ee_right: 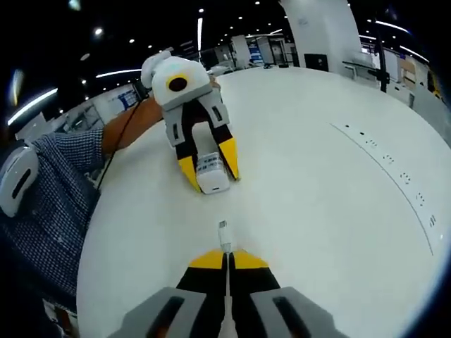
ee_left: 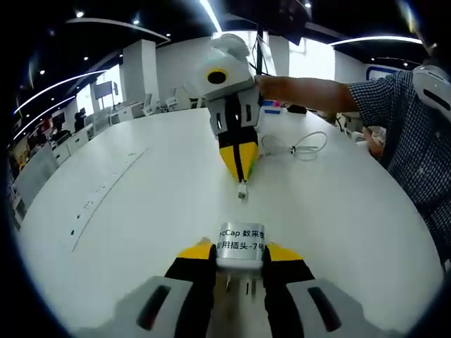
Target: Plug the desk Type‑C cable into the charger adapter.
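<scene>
In the left gripper view my left gripper (ee_left: 239,255) is shut on the white charger adapter (ee_left: 240,246), whose labelled top faces the camera. Facing it, my right gripper (ee_left: 239,156) holds the white Type-C cable plug (ee_left: 242,189), its tip a short way from the adapter. The white cable (ee_left: 301,146) loops on the table behind. In the right gripper view my right gripper (ee_right: 226,257) is shut on the cable plug (ee_right: 224,234), which sticks out forward. Across from it the left gripper (ee_right: 208,167) grips the charger adapter (ee_right: 211,172), with a gap between plug and adapter.
Both grippers hover over a large white round table (ee_left: 141,204). A person in a checked shirt (ee_left: 412,134) sits at its edge, with a bare arm (ee_left: 306,91) reaching in. A line of small marks (ee_right: 394,165) runs along the table. Office desks stand in the background.
</scene>
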`<state>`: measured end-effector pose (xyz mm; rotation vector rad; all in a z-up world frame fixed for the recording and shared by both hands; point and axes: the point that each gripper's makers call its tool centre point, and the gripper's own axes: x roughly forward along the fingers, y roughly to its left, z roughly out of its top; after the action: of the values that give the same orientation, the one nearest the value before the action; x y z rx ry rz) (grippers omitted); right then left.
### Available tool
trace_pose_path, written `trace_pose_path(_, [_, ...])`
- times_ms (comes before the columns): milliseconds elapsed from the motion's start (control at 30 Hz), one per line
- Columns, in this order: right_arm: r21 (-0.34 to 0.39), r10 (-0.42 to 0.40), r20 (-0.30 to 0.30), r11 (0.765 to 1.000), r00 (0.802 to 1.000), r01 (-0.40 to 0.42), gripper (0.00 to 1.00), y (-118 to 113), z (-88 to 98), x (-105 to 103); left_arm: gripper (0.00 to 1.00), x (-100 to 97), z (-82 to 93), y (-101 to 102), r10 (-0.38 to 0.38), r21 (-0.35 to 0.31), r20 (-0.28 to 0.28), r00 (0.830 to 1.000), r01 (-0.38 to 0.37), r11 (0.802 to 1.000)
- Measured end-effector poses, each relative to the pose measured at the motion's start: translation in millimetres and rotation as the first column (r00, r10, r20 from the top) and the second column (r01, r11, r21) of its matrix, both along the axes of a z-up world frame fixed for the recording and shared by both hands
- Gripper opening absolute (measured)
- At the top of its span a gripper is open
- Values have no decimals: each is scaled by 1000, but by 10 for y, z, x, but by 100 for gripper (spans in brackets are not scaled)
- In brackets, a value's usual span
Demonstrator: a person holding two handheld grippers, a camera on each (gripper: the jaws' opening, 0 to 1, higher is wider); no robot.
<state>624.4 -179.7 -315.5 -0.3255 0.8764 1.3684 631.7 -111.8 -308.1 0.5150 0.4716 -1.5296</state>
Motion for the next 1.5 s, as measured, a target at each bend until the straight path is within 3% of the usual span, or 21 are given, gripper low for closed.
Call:
trace_pose_path(200, [-10, 3, -46, 1000, 999, -3, 3, 21, -15, 5, 26, -22, -2, -24, -3, -1, 1, 1000, 3, 1000])
trace_pose_path(767, [-15, -3, -102, 1000, 995, 2, 3, 234, -36, -7, 26, -57, -22, -50, 4, 34, -14, 1000, -3, 999])
trace_pose_path(1500, [-34, -6, -92, 999, 996, 2, 3, 310, 23, -25, 26, -60, -17, -51, 6, 46, -11, 1000, -5, 999])
